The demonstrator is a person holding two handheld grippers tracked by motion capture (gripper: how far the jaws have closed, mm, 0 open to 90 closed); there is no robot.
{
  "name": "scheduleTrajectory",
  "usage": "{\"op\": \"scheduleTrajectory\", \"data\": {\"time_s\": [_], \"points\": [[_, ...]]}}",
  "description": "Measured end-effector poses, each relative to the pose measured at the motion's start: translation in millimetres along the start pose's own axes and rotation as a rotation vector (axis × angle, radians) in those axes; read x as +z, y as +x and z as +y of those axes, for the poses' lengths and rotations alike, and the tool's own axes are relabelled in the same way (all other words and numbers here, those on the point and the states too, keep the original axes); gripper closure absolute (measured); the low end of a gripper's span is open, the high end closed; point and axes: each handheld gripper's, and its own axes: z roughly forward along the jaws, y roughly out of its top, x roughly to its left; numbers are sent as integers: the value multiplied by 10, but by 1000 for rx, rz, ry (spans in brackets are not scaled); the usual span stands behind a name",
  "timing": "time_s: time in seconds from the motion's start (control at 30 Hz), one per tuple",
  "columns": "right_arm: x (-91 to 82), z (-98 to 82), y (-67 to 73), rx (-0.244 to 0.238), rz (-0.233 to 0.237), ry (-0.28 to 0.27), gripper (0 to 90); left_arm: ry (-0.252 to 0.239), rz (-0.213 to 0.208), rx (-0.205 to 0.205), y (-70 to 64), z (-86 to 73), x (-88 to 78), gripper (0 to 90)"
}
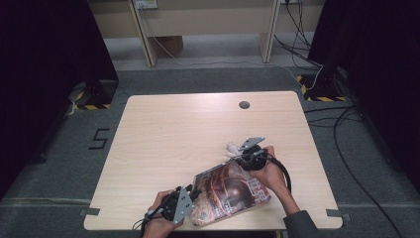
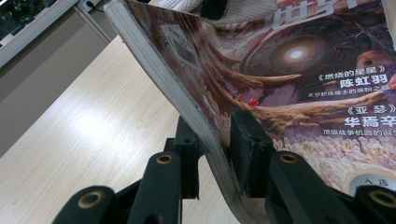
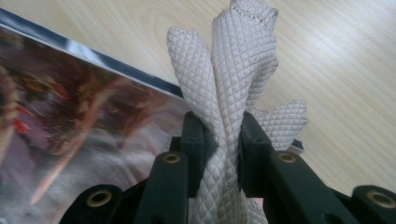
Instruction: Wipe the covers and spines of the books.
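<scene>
A glossy magazine [image 1: 229, 191] with a dark red cover lies tilted near the table's front edge. My left gripper [image 1: 189, 194] is shut on the magazine's [image 2: 261, 79] near left edge, its pads [image 2: 247, 140] pinching the bent pages and lifting that side. My right gripper [image 1: 242, 157] is at the magazine's [image 3: 70, 135] far right corner, shut on a bunched white quilted cloth [image 3: 233, 79] that stands up between its jaws. The cloth [image 1: 233, 147] pokes out just beyond the gripper, over the magazine's top corner.
The light wooden table [image 1: 188, 129] has a round cable hole [image 1: 244, 104] near its back edge. Grey carpet with cables [image 1: 346, 124] lies to the right, and wooden furniture legs [image 1: 148, 44] stand behind the table.
</scene>
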Motion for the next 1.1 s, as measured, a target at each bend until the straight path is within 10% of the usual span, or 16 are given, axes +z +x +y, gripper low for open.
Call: {"op": "scheduleTrajectory", "data": {"time_s": [0.6, 0.9, 1.1], "points": [[33, -62, -84, 8, -24, 4, 760, -3, -2, -2, 5, -2, -6, 724], [-52, -72, -164, 84, 79, -50, 636, -7, 3, -6, 3, -3, -5, 721], [-82, -100, -210, 88, 62, -51, 787, -6, 1, -4, 3, -1, -4, 721]]}}
